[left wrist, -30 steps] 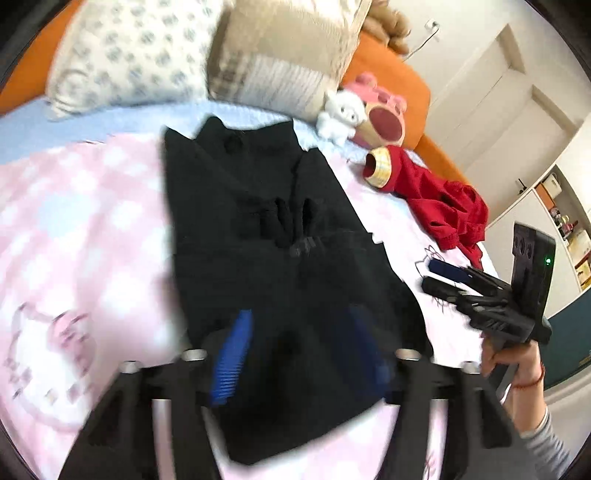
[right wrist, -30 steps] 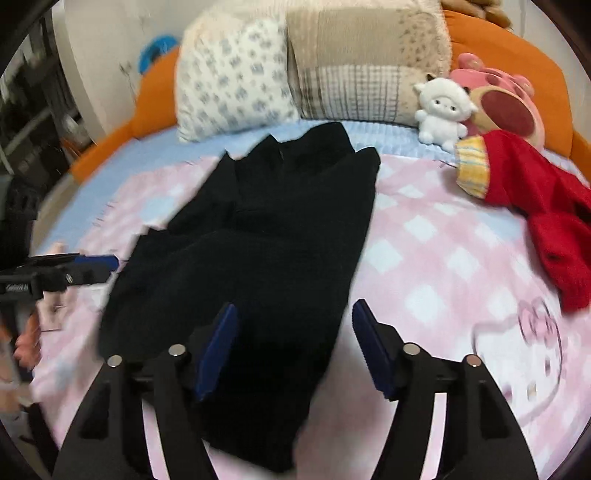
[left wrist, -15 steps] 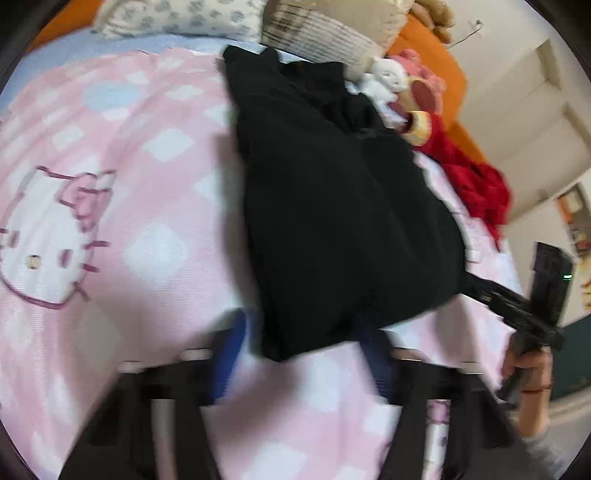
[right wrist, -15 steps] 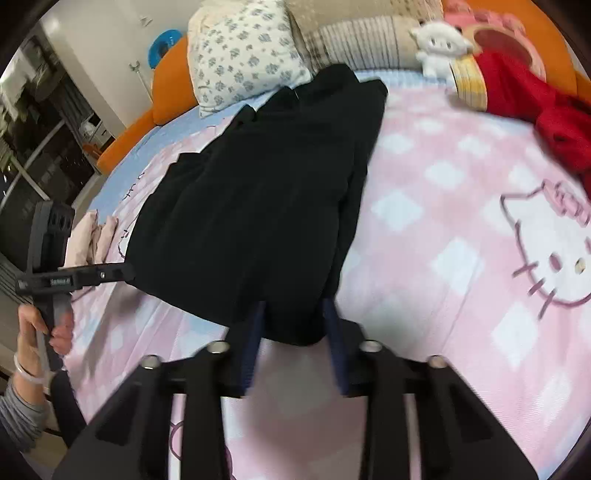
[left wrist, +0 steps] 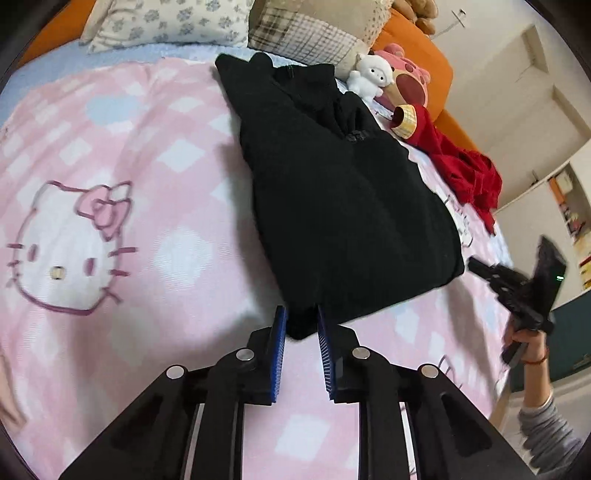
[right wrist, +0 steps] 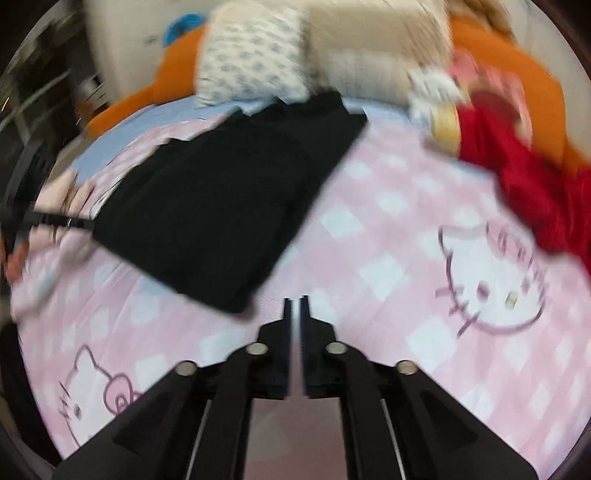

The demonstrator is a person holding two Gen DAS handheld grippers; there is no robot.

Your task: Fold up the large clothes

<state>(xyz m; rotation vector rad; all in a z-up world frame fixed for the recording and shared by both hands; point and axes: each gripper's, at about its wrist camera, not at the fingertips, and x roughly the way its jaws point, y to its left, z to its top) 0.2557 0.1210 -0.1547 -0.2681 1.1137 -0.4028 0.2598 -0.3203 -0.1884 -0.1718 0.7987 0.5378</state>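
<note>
A black garment point(left wrist: 332, 192) lies folded lengthwise on the pink Hello Kitty bedspread point(left wrist: 110, 155). My left gripper point(left wrist: 301, 325) is shut on its near left corner, cloth pinched between the blue pads. In the right wrist view, which is blurred, the black garment point(right wrist: 221, 206) lies ahead and to the left. My right gripper point(right wrist: 294, 306) is shut with nothing between the fingers, just off the garment's near right corner. The right gripper also shows in the left wrist view point(left wrist: 480, 267), beside the garment's right corner.
A red garment point(left wrist: 461, 166) lies at the right of the bed. Pillows point(left wrist: 177, 18) and plush toys point(left wrist: 373, 74) line the orange headboard point(left wrist: 417, 44). A pale pink garment point(right wrist: 62, 192) lies at the bed's left edge.
Both grippers came down from over the garment to its near edge and closed. The left closed on the near left corner; the right closed and now sits off the cloth.
</note>
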